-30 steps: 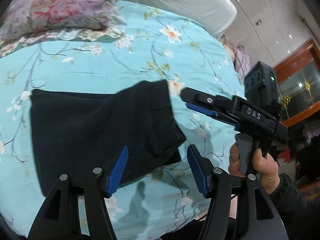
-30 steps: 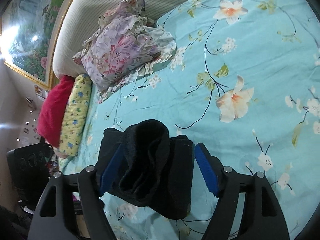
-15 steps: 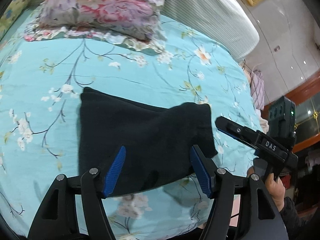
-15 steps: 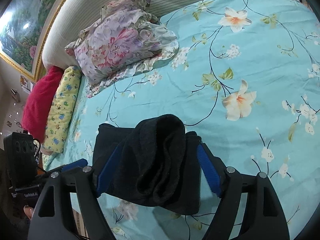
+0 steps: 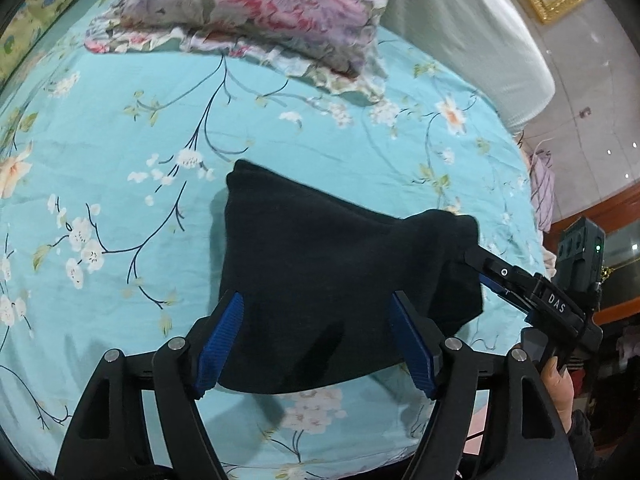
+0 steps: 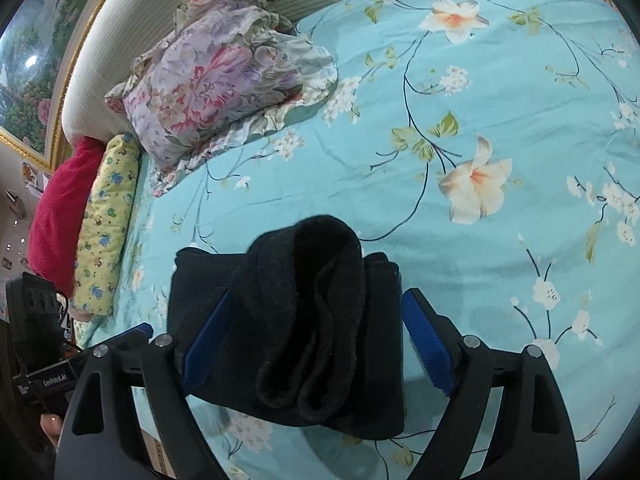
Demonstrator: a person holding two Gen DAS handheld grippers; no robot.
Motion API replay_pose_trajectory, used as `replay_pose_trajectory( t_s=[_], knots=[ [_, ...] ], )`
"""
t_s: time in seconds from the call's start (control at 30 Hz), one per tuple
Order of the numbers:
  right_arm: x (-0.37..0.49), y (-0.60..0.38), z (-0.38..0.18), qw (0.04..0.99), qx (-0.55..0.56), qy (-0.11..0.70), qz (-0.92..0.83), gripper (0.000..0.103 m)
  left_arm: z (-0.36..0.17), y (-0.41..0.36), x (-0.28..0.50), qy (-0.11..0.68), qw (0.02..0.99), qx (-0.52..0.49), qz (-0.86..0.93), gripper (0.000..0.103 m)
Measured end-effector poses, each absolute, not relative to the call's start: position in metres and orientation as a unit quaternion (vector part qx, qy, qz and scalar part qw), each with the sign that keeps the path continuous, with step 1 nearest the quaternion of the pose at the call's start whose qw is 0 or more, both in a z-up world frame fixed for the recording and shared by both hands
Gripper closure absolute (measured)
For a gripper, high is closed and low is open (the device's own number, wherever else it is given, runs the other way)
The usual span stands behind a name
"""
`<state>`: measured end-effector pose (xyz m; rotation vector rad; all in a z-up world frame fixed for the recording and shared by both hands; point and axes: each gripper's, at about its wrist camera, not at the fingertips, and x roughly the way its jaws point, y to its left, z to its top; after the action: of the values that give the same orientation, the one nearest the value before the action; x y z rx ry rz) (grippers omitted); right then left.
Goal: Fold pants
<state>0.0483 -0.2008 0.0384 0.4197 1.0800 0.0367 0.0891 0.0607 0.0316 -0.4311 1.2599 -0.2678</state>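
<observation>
The black pants [image 5: 320, 280] lie folded into a small bundle on the turquoise flowered bed sheet [image 5: 120, 140]. My left gripper [image 5: 316, 344] is open, its blue pads either side of the bundle's near edge. My right gripper [image 6: 316, 344] is open over the bundle's right end, where a thick fold [image 6: 312, 312] bulges up between its pads. In the left wrist view the right gripper [image 5: 480, 264] touches the bundle's right corner. The left gripper's tip [image 6: 136, 330] shows at the bundle's left in the right wrist view.
A flowered pillow [image 5: 260, 12] lies at the bed's head against a striped headboard [image 5: 480, 40]. A yellow bolster [image 6: 104, 224] and a red cushion [image 6: 56, 208] lie at the bed's left edge. A wooden cabinet [image 5: 616, 220] stands to the right.
The left gripper has drawn back and swung right, so the bundle sits between its pads. The right gripper has stayed over the bundle's end, and the lifted flap now lies lower.
</observation>
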Motion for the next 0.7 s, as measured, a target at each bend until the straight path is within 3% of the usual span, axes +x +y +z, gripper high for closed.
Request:
replay_pose_trajectory(
  t_s=[0.37,0.7],
  knots=[
    [0.037,-0.213,0.016,0.83,0.159,0.535,-0.023,0.017,0.004,0.065,0.101,0.607,0.76,-0.205,-0.11,0.028],
    [0.024,-0.221,0.001,0.812,0.201,0.548,0.0,0.02,-0.019,0.063,0.11,0.623,0.747,-0.204,-0.108,0.026]
  ],
)
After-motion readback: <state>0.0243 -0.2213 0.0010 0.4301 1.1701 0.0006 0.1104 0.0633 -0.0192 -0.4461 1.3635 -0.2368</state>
